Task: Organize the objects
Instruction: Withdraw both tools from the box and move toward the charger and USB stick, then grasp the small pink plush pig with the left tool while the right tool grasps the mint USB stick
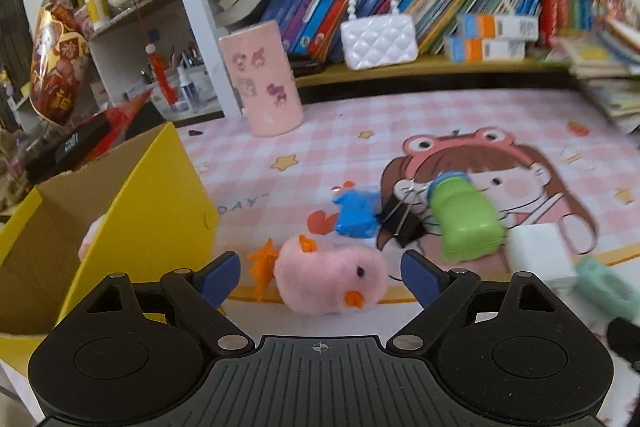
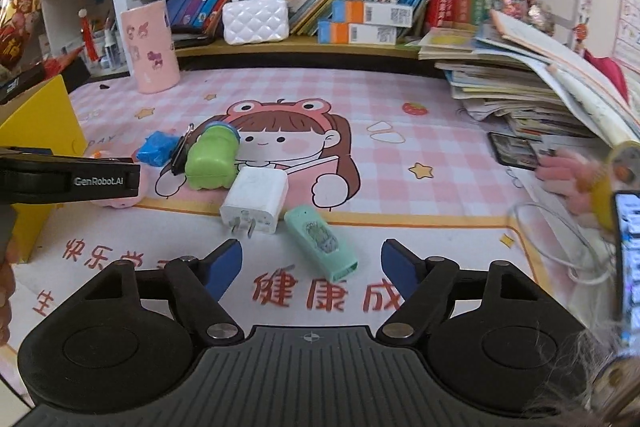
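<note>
Jaws apart, pink plush chick (image 1: 332, 277) between

You see a fuzzy pink plush chick toy (image 1: 332, 279) on the smooth, printed pink checked desk mat (image 2: 420, 131). Beside you stands a matt yellow cardboard box (image 1: 160, 195) with a raw brown inside. The white plastic charger plug (image 2: 256, 201) looks smooth with metal prongs, and the quilted white handbag (image 2: 255, 19) shines glossy.

Soft, even daylight, bright, with faint shadows. Fisheye bends the bookshelf (image 1: 400, 67) into an arc and darkens the corners. Left view smears with motion blur; right view is sharper, blurring right of that shelf.
</note>
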{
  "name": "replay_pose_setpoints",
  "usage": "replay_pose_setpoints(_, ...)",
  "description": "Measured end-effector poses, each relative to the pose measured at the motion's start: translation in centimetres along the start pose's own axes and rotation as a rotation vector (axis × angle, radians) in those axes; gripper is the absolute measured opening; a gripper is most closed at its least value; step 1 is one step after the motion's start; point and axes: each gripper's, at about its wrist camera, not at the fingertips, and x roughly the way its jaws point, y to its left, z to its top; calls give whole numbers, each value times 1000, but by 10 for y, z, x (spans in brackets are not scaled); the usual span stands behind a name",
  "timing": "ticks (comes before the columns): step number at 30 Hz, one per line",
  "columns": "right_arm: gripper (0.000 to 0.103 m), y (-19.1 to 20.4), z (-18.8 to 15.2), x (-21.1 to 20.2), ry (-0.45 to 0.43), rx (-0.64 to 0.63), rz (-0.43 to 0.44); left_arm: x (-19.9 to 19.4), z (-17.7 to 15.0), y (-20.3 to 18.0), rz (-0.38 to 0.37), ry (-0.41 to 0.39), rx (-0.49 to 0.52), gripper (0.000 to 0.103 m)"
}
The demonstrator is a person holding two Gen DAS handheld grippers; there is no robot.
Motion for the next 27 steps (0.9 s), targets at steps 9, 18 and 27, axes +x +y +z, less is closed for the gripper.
replay_pose_setpoints(9,74,-14,8,26,47,-1,45,33,5,4,4,65,-47,90)
replay_pose_setpoints(18,60,-14,7,42,92,-18,93,51,6,8,-8,90,-79,93)
replay_pose_setpoints(27,48,-14,8,51,111,-23,99,53,1,12,-34,97,-88,85)
